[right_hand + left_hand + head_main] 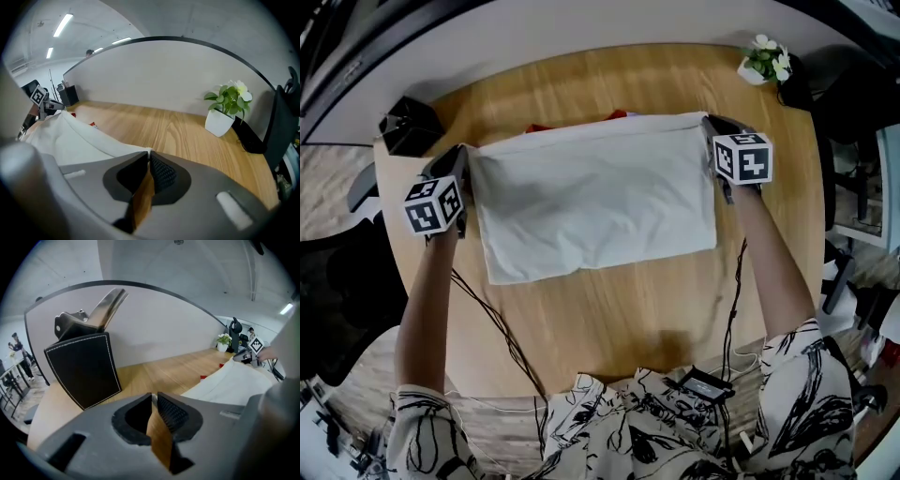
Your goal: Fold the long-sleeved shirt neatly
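Round wooden table (609,309), grey partition behind.

- Left gripper (153,398): jaws pressed together, thin white sliver at tips. Judged pinching far-left corner of shirt (595,197).
- Right gripper (148,157): likewise closed, nipping far-right corner.
- Shirt lies mid-table as flat white rectangle, no sleeves showing.
- Red item (619,114) peeks past far edge.
- Step judged: fold laid down, corners set on table.
- Next move calls for releasing both corners cleanly, then crosswise fold.

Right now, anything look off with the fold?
Two things. Small red bits poke out from under the far edge of the folded white shirt; what they are, I cannot tell. The rectangle also lies turned on the table, its left end nearer the person than its right.
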A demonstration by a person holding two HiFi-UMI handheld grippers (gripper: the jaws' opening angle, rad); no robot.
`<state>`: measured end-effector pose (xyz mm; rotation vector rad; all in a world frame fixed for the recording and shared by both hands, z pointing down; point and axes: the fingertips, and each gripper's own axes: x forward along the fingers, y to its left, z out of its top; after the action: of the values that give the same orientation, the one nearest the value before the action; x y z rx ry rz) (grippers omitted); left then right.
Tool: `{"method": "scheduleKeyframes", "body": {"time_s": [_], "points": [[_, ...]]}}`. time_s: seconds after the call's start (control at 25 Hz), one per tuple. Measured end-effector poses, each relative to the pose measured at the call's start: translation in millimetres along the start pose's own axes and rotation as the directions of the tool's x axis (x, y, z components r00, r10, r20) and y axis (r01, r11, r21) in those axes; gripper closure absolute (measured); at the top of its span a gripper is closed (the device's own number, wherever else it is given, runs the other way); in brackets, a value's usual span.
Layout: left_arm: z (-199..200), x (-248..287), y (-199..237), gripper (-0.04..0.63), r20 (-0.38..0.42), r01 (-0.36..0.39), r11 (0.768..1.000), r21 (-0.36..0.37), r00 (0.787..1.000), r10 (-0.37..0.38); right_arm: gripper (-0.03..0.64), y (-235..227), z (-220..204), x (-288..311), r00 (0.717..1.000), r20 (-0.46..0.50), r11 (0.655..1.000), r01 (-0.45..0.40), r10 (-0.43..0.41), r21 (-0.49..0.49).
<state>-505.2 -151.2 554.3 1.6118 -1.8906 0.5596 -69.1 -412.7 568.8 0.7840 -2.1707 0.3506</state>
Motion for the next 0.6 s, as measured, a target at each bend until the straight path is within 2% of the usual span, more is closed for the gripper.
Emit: {"method": "scheduleKeyframes", "body": {"time_s": [0.12,0.2,0.28,0.32,0.36,0.4,0.44,0.52,0.6], "points": [[-6,2,7,0.495,-0.002,0.01,0.999,0.041,1.0,-0.01,0.569,-1,-2,6,1.0,0.002,1.0,-0.02,0.02,-0.017],[-4,-3,13,0.457,0.021,0.042,0.997,0.072,0.999,-0.044,0.515,-4,2,5,0.996,0.035,0.997,-0.081,0.081,0.008],[8,-16,13,0.439,0.068,0.092,0.983,0.159,0.992,-0.104,0.453,-7,14,-6,0.975,0.118,0.979,-0.196,0.188,0.055],[15,-24,10,0.44,0.086,0.117,0.965,0.233,0.986,-0.14,0.429,-10,22,-16,0.958,0.164,0.969,-0.244,0.234,0.044],[21,-32,5,0.442,0.086,0.137,0.935,0.326,0.981,-0.173,0.413,-11,31,-26,0.944,0.196,0.963,-0.268,0.266,-0.015],[25,-37,-2,0.442,0.066,0.153,0.89,0.43,0.978,-0.2,0.41,-11,39,-35,0.936,0.208,0.957,-0.262,0.283,-0.121],[26,-39,-9,0.438,0.03,0.168,0.829,0.534,0.976,-0.217,0.408,-7,45,-42,0.935,0.199,0.938,-0.239,0.292,-0.252],[21,-36,-19,0.428,-0.055,0.2,0.692,0.694,0.973,-0.226,0.398,11,50,-45,0.938,0.142,0.852,-0.215,0.316,-0.477],[10,-27,-21,0.428,-0.138,0.234,0.572,0.786,0.969,-0.207,0.362,34,44,-38,0.934,0.051,0.747,-0.248,0.353,-0.617]]}}
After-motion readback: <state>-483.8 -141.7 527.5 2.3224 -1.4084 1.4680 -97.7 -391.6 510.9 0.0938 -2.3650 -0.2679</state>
